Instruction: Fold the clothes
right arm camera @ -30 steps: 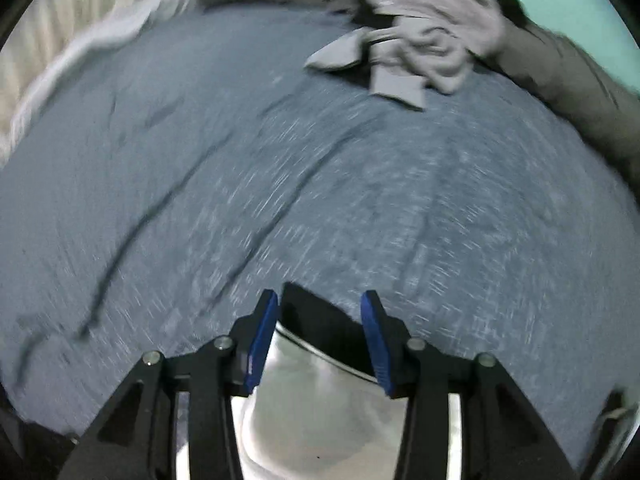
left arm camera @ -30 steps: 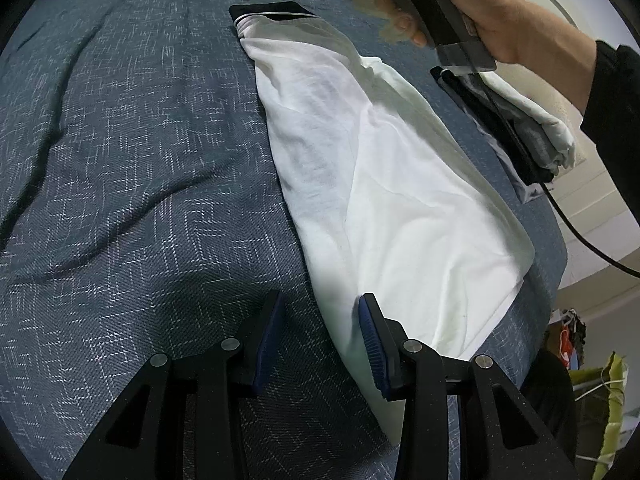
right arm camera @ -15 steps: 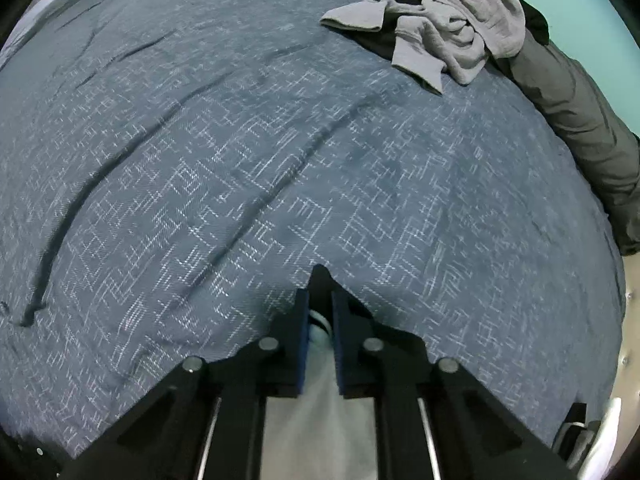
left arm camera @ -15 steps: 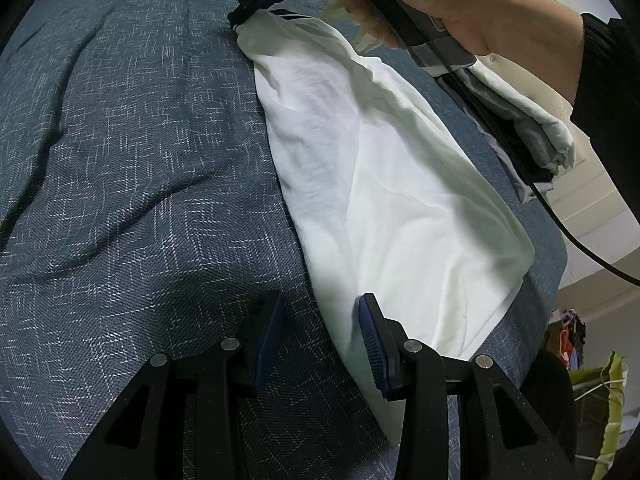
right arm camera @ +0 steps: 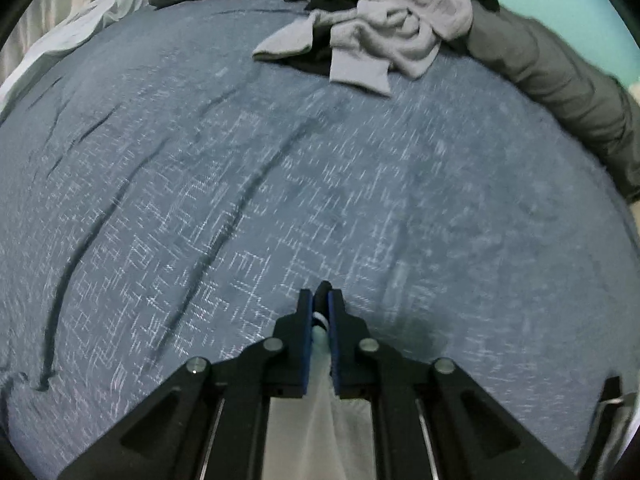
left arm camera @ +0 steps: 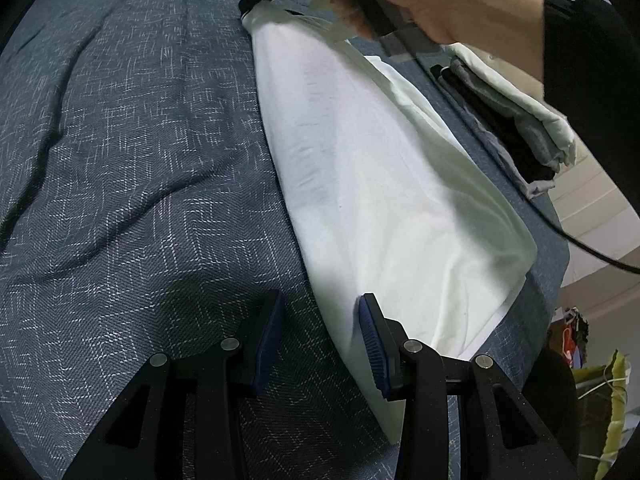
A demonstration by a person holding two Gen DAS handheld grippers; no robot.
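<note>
Blue-grey woven bedspread (left arm camera: 132, 168) runs wide and bare left of the long white folded cotton garment (left arm camera: 384, 184), which lies lengthwise near the bed's right edge. Left gripper (left arm camera: 320, 336) hovers spread over the garment's near left edge, gripping nothing. Right gripper (right arm camera: 320, 312), held by a person's hand (left arm camera: 432, 4), is pinched on the garment's far end. 1 stack of folded clothes (left arm camera: 516, 120) sits beyond; crumpled grey clothing (right arm camera: 384, 32) lies far off.
</note>
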